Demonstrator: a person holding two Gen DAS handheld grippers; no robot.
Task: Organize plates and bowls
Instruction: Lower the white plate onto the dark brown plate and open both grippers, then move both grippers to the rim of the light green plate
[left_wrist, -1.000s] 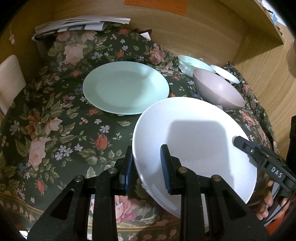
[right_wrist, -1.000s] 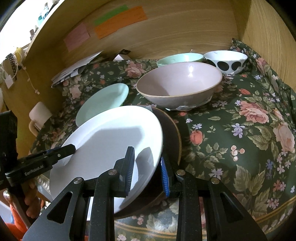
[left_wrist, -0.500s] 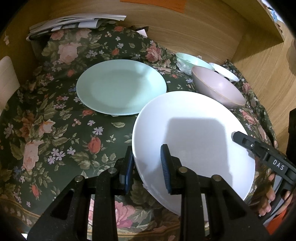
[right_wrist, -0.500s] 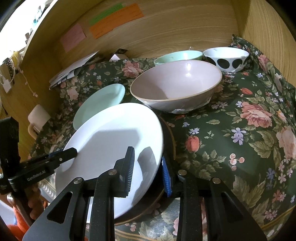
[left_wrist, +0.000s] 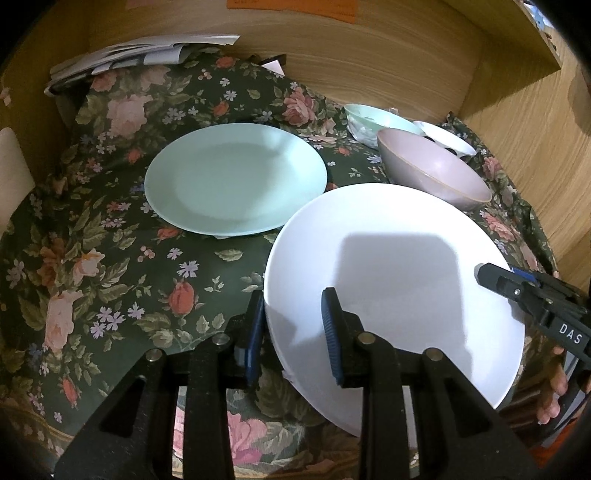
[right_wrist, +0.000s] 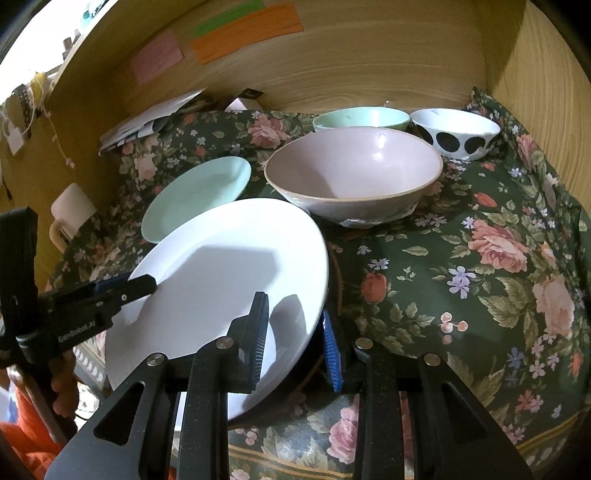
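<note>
A large white plate (left_wrist: 388, 258) (right_wrist: 221, 266) is held tilted over the floral cloth by both grippers. My left gripper (left_wrist: 291, 332) is shut on its left rim, one pad above and one below. My right gripper (right_wrist: 295, 336) is shut on the opposite rim. Each gripper shows in the other's view: the right gripper (left_wrist: 491, 277), the left gripper (right_wrist: 144, 284). A dark plate (right_wrist: 334, 284) peeks out under the white plate's right edge. Behind lie a mint plate (left_wrist: 236, 179) (right_wrist: 195, 192), a pink bowl (left_wrist: 432, 170) (right_wrist: 351, 173), a mint bowl (right_wrist: 362, 118) and a black-spotted white bowl (right_wrist: 454, 133).
The floral cloth (left_wrist: 110, 258) (right_wrist: 480, 277) covers the desk, which wooden walls close in at the back and right. Papers (left_wrist: 140, 55) are stacked at the back left. A pale mug (right_wrist: 72, 210) stands at the left edge. A hand (left_wrist: 550, 398) shows at lower right.
Both grips stay on the white plate and the hands have barely moved. In the right wrist view less of the dark plate under the white one shows than a second ago.
</note>
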